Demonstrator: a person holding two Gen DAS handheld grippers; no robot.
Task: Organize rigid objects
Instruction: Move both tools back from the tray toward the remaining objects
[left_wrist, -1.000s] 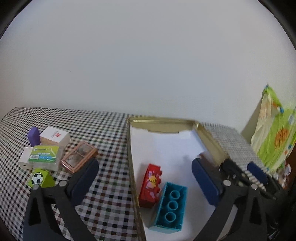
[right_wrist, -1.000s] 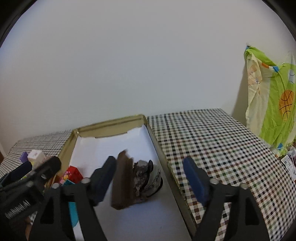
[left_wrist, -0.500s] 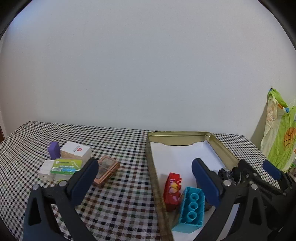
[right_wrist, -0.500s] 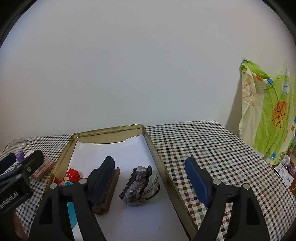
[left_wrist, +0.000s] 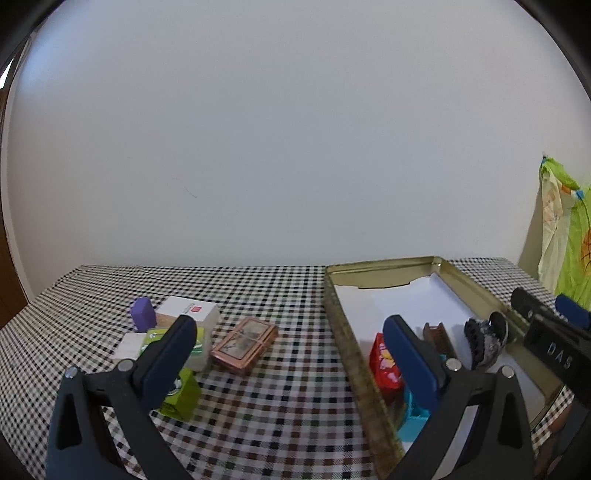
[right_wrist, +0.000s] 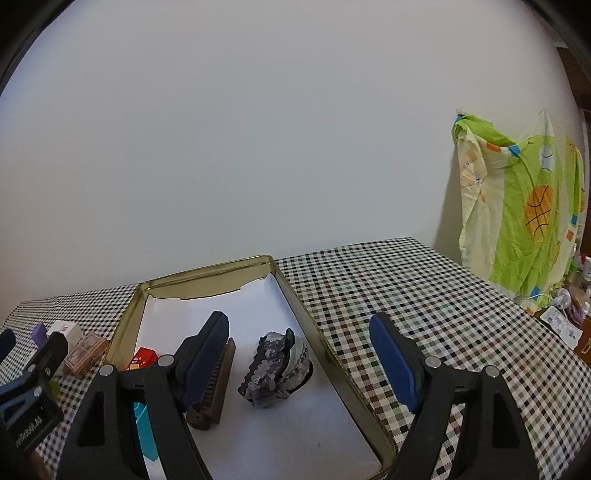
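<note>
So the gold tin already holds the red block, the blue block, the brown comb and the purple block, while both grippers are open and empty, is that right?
Not quite. The purple block is not in the gold tin; the left wrist view shows it standing on the checked tablecloth beside the small boxes. The red block, blue block and brown comb are inside, and the left gripper and right gripper are open and empty.

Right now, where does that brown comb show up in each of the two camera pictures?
Left wrist view: the brown comb lies right of centre, inside the gold tin, beyond the right finger.
Right wrist view: the comb lies lower left, partly behind the left finger.
Shared landmark: the grey hair clip beside it.
</note>
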